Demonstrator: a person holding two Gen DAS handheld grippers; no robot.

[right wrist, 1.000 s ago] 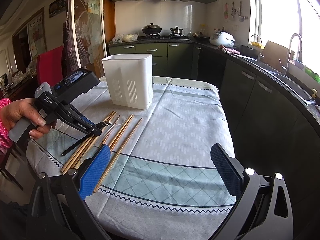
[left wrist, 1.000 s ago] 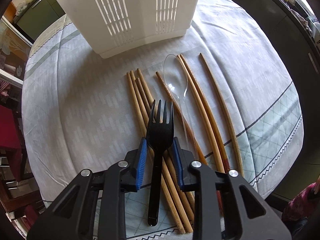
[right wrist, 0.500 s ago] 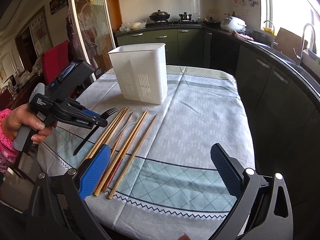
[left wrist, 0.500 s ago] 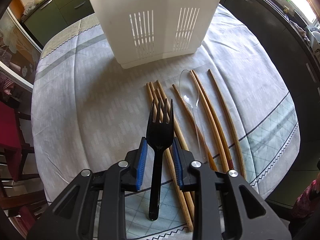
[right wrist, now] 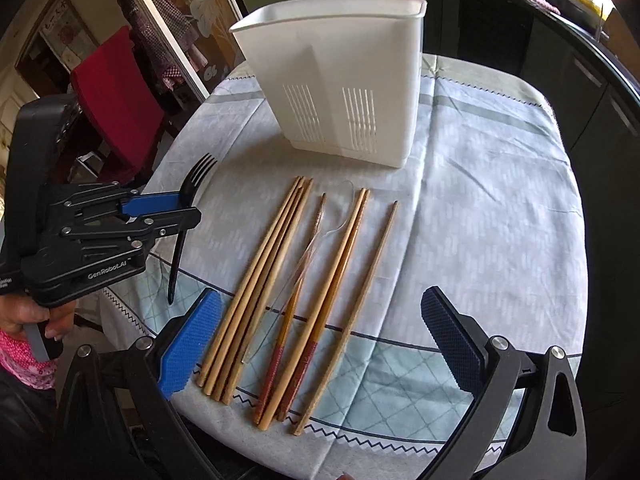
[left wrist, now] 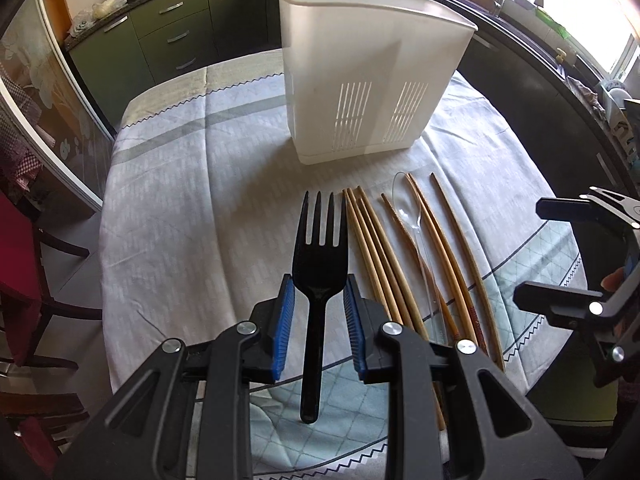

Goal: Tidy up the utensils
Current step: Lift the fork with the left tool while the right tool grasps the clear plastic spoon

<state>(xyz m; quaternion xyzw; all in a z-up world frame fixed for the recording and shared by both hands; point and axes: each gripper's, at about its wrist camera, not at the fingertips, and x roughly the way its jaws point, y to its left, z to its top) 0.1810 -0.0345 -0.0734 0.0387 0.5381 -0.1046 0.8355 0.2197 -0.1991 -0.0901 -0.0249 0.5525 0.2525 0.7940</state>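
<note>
My left gripper (left wrist: 319, 296) is shut on a black plastic fork (left wrist: 320, 256), tines forward, held in the air above the tablecloth, left of the chopsticks. In the right wrist view the same fork (right wrist: 191, 190) hangs in the left gripper (right wrist: 176, 210) at the table's left side. Several wooden chopsticks (right wrist: 280, 272) and a clear plastic spoon (right wrist: 320, 236) lie side by side on the cloth. My right gripper (right wrist: 320, 332) is open wide just above their near ends, holding nothing. A white slotted utensil holder (left wrist: 372, 80) stands upright beyond them.
A pale checked tablecloth (right wrist: 480, 200) covers the table, whose near edge lies just under the right gripper. A red chair (right wrist: 116, 92) stands at the left. Dark green kitchen cabinets (left wrist: 168, 32) run behind the table. A hand (right wrist: 24, 312) grips the left tool.
The left gripper has risen and moved left with the fork, off the chopsticks, bringing the holder's rim into view. The right gripper has tipped down and moved in over the chopsticks.
</note>
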